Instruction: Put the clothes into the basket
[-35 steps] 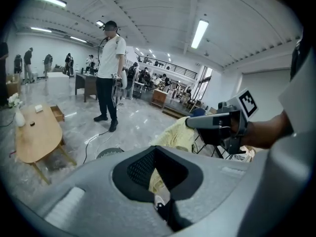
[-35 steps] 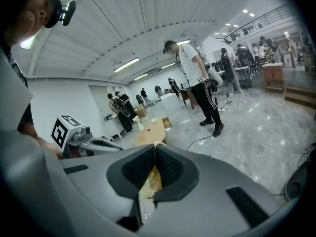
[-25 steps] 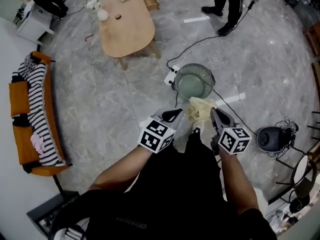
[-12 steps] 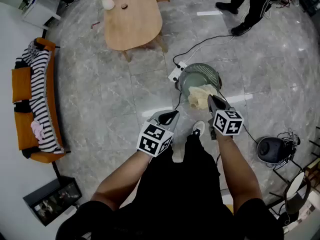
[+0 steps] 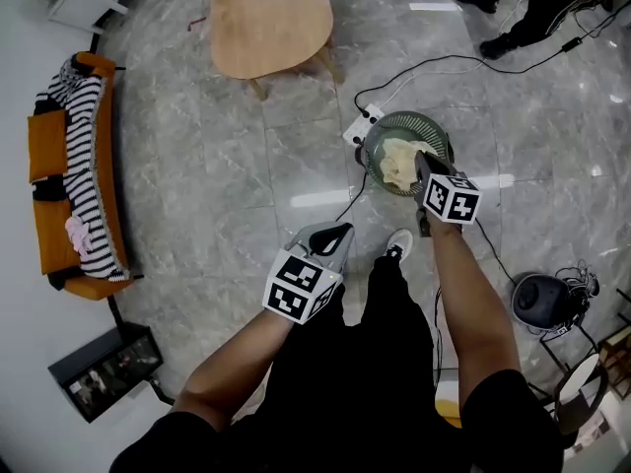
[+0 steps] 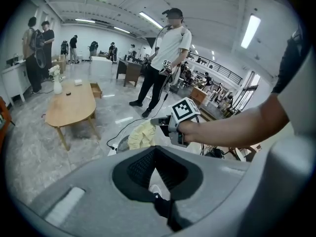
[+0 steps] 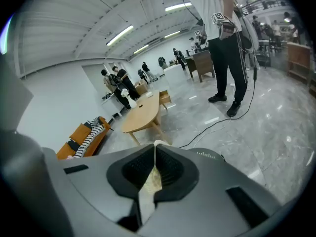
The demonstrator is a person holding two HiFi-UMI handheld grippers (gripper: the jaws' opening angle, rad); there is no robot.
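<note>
A round green basket (image 5: 434, 126) stands on the grey floor ahead of my feet. A pale yellow cloth (image 5: 396, 164) hangs into it, and my right gripper (image 5: 422, 162) is shut on the cloth's near edge, right over the basket. In the right gripper view the cloth (image 7: 150, 182) is pinched between the pads, with the basket rim (image 7: 211, 155) just past them. My left gripper (image 5: 332, 235) is shut and empty, held low near my left knee, well short of the basket. The left gripper view shows the cloth (image 6: 142, 134) hanging over the basket (image 6: 122, 143).
A wooden table (image 5: 271, 18) stands beyond the basket. An orange sofa (image 5: 49, 151) at the left carries a striped garment (image 5: 87, 180) and a pink item (image 5: 76, 233). A power strip (image 5: 356, 132) with cables lies beside the basket. A black round device (image 5: 540, 302) sits at the right. A person's legs (image 5: 532, 3) show at the far right.
My right gripper has carried the yellow cloth forward and down, from in front of the basket to over it, so the cloth now hangs inside. The left gripper has sunk a little.
</note>
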